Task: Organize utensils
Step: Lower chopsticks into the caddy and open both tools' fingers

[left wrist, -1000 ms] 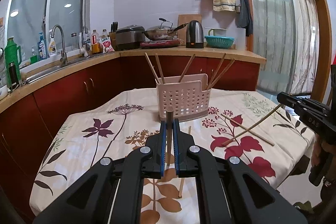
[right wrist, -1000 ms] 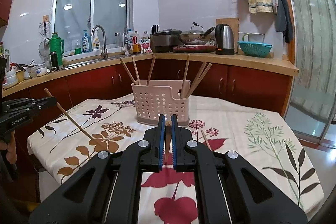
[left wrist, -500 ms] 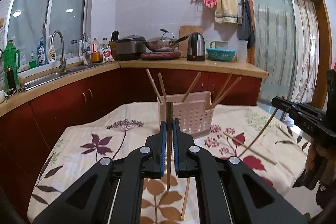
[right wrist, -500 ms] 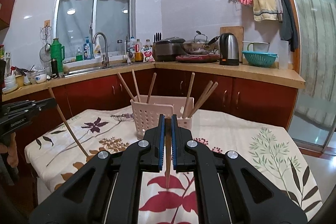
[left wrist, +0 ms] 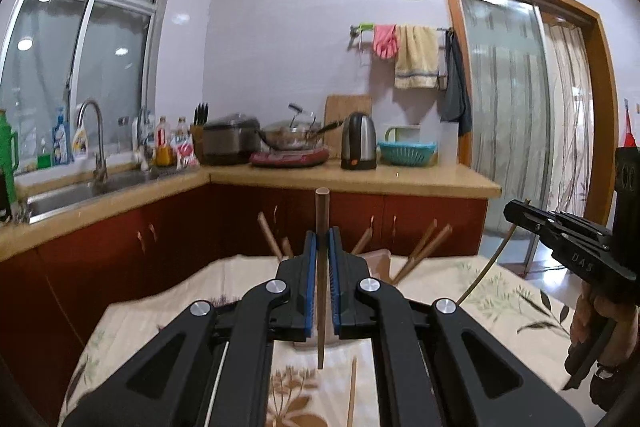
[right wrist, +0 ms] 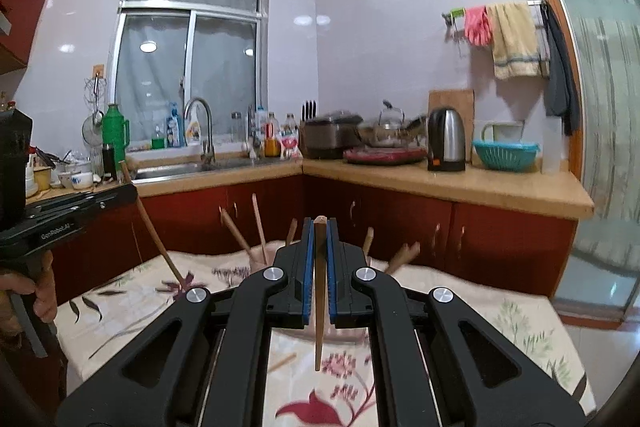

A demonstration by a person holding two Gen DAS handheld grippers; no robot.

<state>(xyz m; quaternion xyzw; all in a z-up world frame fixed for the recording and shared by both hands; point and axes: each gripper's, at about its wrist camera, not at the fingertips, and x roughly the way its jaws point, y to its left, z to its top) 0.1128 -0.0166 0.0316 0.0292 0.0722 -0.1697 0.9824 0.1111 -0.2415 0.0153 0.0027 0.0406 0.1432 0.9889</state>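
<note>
Left wrist view. Left gripper (left wrist: 322, 239) clamped on a dark chopstick (left wrist: 321, 267), held near upright; blunt end stands above the jaws, thin tip hangs free over the flowered tablecloth (left wrist: 500, 311). Pink utensil holder (left wrist: 380, 261) sits toward the far edge of the table, mostly hidden behind the fingers; only a bit of its rim shows, with several chopstick ends leaning out left and right. One loose chopstick (left wrist: 351, 391) lies on the cloth near the near edge, under the gripper. Right gripper (left wrist: 560, 239) visible at the right side of the table, a thin stick slanting down from its jaws.

Right wrist view. Right gripper (right wrist: 319, 239) closed on a lighter chopstick (right wrist: 319, 287), also near vertical, tip pointing down above the cloth. Holder again almost wholly masked by the fingers; sticks fan out of it on both sides. Another loose stick (right wrist: 282, 361) lies on the cloth near the near edge. Left gripper (right wrist: 80, 211) at the left edge, its dark chopstick angled down toward the cloth.

Judgement: step in hand is carrying both sticks to the holder. To do it well: bring each tip over the holder's open top, keep sticks vertical, steer clear of the ones leaning inside, lower before releasing. Take one hand at a time so the grippers do not collide. Two loose sticks remain.
</note>
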